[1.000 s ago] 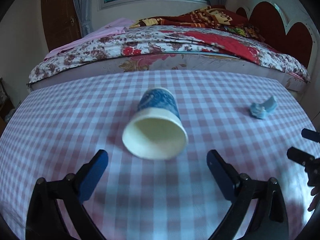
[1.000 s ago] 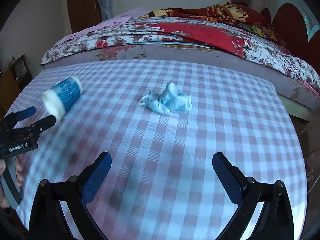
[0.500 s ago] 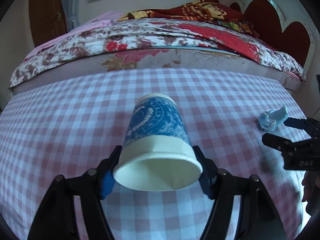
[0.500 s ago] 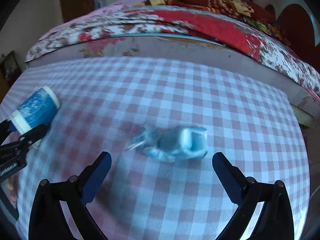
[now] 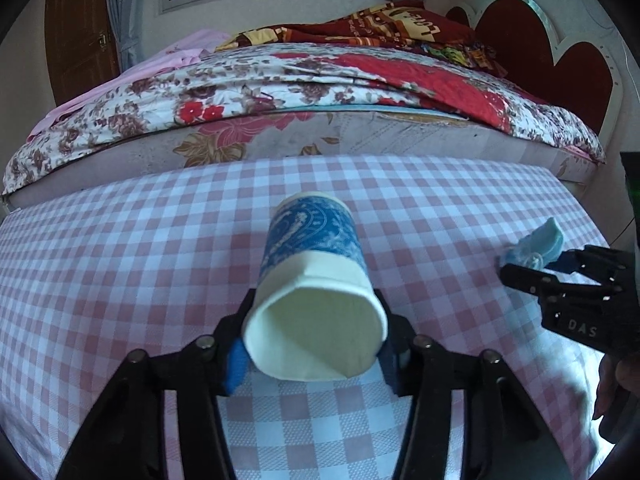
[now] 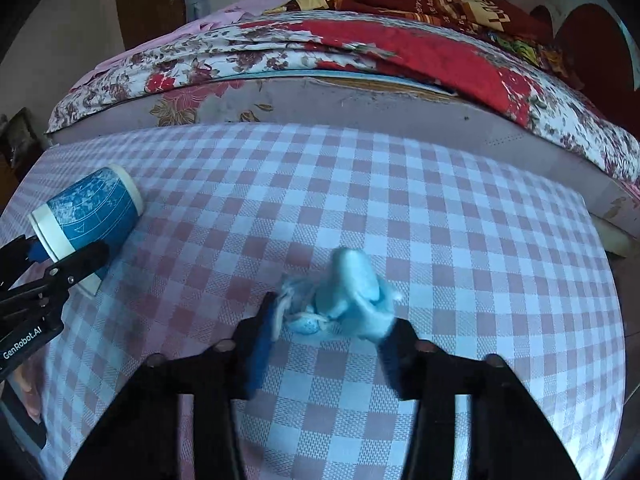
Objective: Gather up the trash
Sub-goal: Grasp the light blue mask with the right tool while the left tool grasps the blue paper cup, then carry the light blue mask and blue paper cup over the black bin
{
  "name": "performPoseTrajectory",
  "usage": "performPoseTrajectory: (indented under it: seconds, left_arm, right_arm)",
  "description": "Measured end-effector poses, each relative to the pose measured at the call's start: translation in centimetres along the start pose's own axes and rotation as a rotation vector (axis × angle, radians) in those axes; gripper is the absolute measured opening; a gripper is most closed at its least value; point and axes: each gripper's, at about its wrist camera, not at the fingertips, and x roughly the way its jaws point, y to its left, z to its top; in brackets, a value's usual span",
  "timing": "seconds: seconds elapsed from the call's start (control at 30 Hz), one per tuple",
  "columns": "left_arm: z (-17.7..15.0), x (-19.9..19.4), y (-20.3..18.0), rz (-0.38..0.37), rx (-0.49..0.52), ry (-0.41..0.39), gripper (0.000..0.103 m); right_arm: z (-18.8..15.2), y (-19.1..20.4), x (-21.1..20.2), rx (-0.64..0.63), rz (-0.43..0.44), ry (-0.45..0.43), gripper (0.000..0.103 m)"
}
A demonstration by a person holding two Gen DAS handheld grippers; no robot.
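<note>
A blue-and-white paper cup [image 5: 314, 280] lies on its side on the pink checked tablecloth [image 5: 120, 260], mouth toward my left gripper [image 5: 316, 344], whose fingers are shut on its rim end, squashing it a little. The cup also shows in the right wrist view [image 6: 86, 216]. A crumpled light-blue face mask [image 6: 340, 300] lies between the fingers of my right gripper [image 6: 332, 334], which have closed in onto it. The mask [image 5: 536, 246] and the right gripper [image 5: 568, 280] also show at the right of the left wrist view.
A bed with a floral and red quilt [image 5: 320, 80] runs along the table's far edge. A brown door [image 5: 80, 40] stands at the back left. The table's right edge [image 6: 600, 240] drops off near the mask.
My left gripper closed tighter on the cup and dented its rim. My right gripper moved forward to the mask and closed its fingers onto it.
</note>
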Motion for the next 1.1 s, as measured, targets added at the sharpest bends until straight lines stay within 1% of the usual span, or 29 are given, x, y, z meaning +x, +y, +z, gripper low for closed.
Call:
performPoseTrajectory:
  seconds: [0.1, 0.17, 0.27, 0.47, 0.73, 0.97, 1.1]
  left_arm:
    - [0.0, -0.1, -0.1, -0.014, -0.005, -0.005, 0.047]
    - [0.0, -0.3, -0.6, -0.01, 0.016, -0.014, 0.046]
    - [-0.1, -0.6, -1.1, -0.001, 0.037, -0.025, 0.044]
    - [0.1, -1.6, -0.8, -0.003, 0.01, -0.056, 0.044]
    - [-0.7, -3.0, -0.6, 0.003, 0.003, -0.063, 0.044]
    - [-1.9, -4.9, -1.1, 0.016, 0.023, -0.07, 0.044]
    - [-2.3, -6.6, -1.6, 0.021, 0.03, -0.085, 0.044]
  right_arm:
    - [0.5, 0.2, 0.3, 0.001, 0.024, 0.0, 0.04]
    - [0.8, 0.2, 0.3, 0.013, 0.044, 0.003, 0.039]
    - [0.9, 0.7, 0.3, 0.008, 0.053, -0.002, 0.038]
    - [1.0, 1.2, -0.6, 0.005, 0.062, -0.034, 0.038]
    - [1.4, 1.9, -2.8, -0.012, 0.072, -0.077, 0.038]
    - [0.5, 1.7, -5.4, -0.011, 0.078, -0.096, 0.038]
    - [-0.2, 1.7, -7.2, -0.014, 0.085, -0.115, 0.038]
